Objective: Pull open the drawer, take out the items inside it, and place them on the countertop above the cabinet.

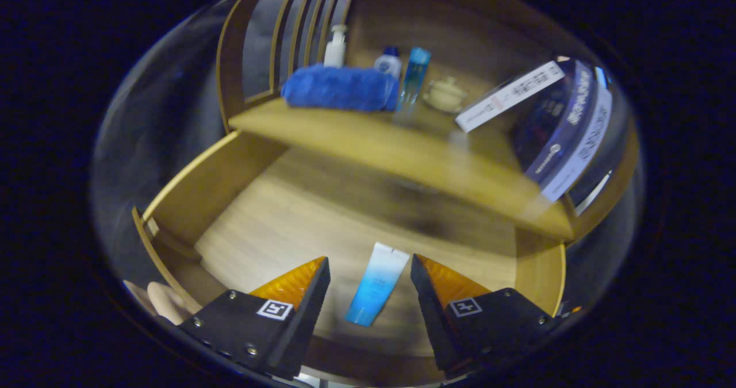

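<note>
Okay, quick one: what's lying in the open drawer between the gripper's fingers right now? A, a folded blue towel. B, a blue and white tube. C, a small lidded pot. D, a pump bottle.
B: the blue and white tube lies on the drawer floor between the open gripper fingers, untouched by either.

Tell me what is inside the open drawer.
One blue-and-white tube lies on the drawer floor, between the open gripper fingers, untouched. The countertop overhangs the drawer's back part, and the fingers cover its near corners, so anything there is hidden.
</note>
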A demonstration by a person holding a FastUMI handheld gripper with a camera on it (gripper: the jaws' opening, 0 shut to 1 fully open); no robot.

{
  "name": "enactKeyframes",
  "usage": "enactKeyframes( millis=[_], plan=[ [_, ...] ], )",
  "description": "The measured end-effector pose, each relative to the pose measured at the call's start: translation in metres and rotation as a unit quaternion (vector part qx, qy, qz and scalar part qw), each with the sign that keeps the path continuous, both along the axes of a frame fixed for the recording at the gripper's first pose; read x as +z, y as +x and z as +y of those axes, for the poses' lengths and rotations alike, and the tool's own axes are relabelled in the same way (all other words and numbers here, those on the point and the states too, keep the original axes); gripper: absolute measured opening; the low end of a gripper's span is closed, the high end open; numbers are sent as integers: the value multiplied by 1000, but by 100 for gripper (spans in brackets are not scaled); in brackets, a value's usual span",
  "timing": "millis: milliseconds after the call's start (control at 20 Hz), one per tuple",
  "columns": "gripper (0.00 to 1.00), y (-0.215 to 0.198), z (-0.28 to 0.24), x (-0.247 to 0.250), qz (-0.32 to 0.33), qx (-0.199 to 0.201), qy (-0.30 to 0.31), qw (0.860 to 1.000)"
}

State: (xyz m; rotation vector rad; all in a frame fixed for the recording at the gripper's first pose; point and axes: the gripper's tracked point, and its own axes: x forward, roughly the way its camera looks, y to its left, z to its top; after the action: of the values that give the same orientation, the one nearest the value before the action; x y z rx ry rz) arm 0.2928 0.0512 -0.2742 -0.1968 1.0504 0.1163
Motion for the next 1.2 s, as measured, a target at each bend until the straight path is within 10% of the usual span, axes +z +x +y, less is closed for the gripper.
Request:
enactKeyframes(
  millis=[800, 950, 1200],
  plan=[
    [82, -20, -11, -54, 178, -63, 12, 982],
    [46, -10, -18, -59, 165, -61, 20, 984],
    [39, -8, -16, -49, 145, -42, 13, 988]
  ],
)
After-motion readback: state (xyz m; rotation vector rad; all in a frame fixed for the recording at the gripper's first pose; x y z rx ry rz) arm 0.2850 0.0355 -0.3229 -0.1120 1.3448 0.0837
